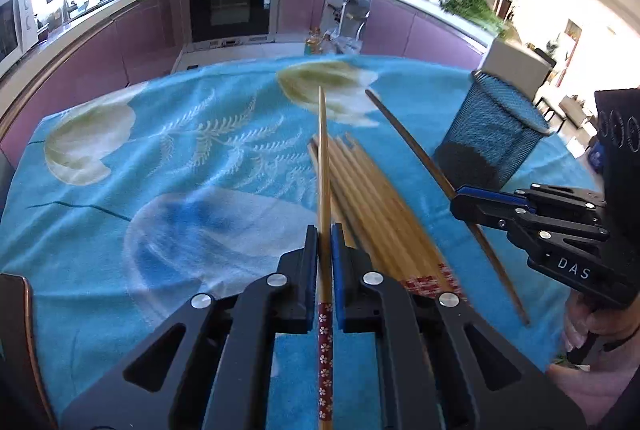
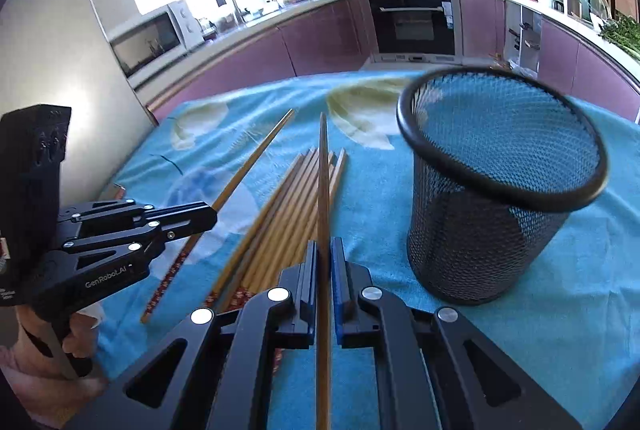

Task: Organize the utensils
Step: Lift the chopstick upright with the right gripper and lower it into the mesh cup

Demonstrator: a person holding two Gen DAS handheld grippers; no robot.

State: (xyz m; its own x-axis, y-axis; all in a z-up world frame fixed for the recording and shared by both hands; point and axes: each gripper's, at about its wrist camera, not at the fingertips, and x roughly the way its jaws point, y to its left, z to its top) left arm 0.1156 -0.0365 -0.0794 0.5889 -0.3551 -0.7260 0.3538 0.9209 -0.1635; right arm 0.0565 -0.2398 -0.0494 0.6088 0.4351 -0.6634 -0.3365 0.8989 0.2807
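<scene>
My left gripper (image 1: pixel 325 230) is shut on a light wooden chopstick (image 1: pixel 325 166) with a red flowered end, held above the cloth; it also shows in the right wrist view (image 2: pixel 244 170). My right gripper (image 2: pixel 324 246) is shut on a darker brown chopstick (image 2: pixel 323 182), which also shows in the left wrist view (image 1: pixel 408 146). A pile of several chopsticks (image 1: pixel 376 206) lies on the blue cloth between the grippers, also in the right wrist view (image 2: pixel 280 214). A black mesh holder (image 2: pixel 500 186) stands upright and empty to the right, and also shows in the left wrist view (image 1: pixel 488 134).
The table is covered by a blue patterned cloth (image 1: pixel 160 190). Behind it are purple kitchen cabinets (image 1: pixel 132 38), an oven (image 1: pixel 234 6) and a microwave (image 2: pixel 152 38). A white box (image 1: pixel 516 66) sits beyond the holder.
</scene>
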